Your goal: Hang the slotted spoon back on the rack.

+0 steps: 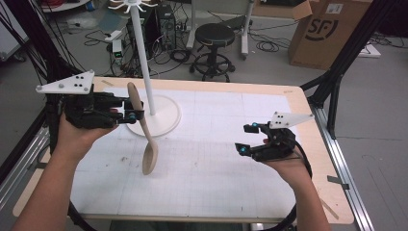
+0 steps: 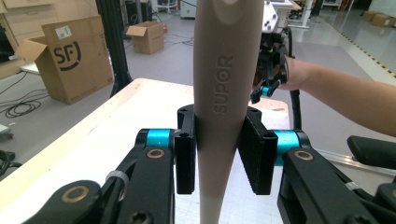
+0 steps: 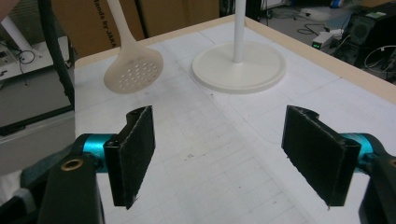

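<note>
The left tool (image 1: 129,116) is clamped on the handle of a pale slotted spoon (image 1: 148,155), which hangs bowl-down above the counter (image 1: 216,192), just in front of the white stand (image 1: 153,113). Gripping it partway along the handle keeps the hole end free, probably for hooking onto the stand's top. The right tool (image 1: 248,139) waits well to the right of the stand, jaws apart and empty.

Along the left tool (image 2: 218,147), both pads press flat against the handle (image 2: 219,93), which bears raised lettering and stands upright between them; the other hand (image 2: 299,74) is beyond.

Along the right tool (image 3: 229,154), the jaws stand wide open over bare counter (image 3: 210,140), facing the stand's round base (image 3: 239,66), with the spoon's perforated bowl (image 3: 134,70) just left of that base.
</note>
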{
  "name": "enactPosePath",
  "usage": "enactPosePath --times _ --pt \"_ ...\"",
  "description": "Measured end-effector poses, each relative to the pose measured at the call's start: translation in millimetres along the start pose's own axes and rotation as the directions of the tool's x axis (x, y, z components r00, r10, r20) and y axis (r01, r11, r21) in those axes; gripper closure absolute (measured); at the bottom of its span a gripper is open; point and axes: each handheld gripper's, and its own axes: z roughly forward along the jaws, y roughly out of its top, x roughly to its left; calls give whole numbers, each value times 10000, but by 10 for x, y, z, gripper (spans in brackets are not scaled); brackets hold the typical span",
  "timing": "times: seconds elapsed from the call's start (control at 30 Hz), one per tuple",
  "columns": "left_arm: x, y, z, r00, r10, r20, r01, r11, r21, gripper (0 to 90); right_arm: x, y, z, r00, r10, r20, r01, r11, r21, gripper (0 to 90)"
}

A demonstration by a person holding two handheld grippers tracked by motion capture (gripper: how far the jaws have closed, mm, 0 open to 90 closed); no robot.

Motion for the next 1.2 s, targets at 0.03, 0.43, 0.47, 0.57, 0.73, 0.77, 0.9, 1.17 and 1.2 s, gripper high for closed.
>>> enactPosePath --times 0.03,0.43,0.47,0.57,0.73,0.77,0.9,1.17,1.2 --pt "3 2 1 10000 6 8 -6 10000 -29 690 3 -13 -4 10000 48 -30 -48 10000 -21 243" --pt "100 -7 -79 9983 -224 -536 221 9997 -69 690 -69 -133 -66 9992 318 261 -315 9995 -98 217" --pt "119 -3 -97 9974 -256 -671 254 9997 -51 690 -79 -137 -64 9992 275 294 -272 9996 -114 214" --pt "164 21 -144 9946 -271 -998 271 9996 -13 689 -84 -151 -69 9994 256 241 -253 9996 -152 212" --pt "233 87 -210 9903 -299 -1357 304 9995 15 688 -107 -169 -48 9996 275 100 -275 9996 11 212" --pt "246 101 -224 9898 -319 -1387 320 9995 -18 689 -109 -167 -44 9995 292 112 -292 9996 -21 212" --pt "304 166 -278 9877 -370 -1517 353 9993 -139 689 -70 -153 -29 9998 186 84 -186 9998 12 212" --pt "511 280 -416 9744 -585 -2173 568 9983 -143 688 -37 -107 -53 9998 133 140 -133 9999 12 213" --pt "540 294 -434 9725 -609 -2248 594 9981 -133 688 -37 -101 -54 9998 152 136 -153 9999 19 213"
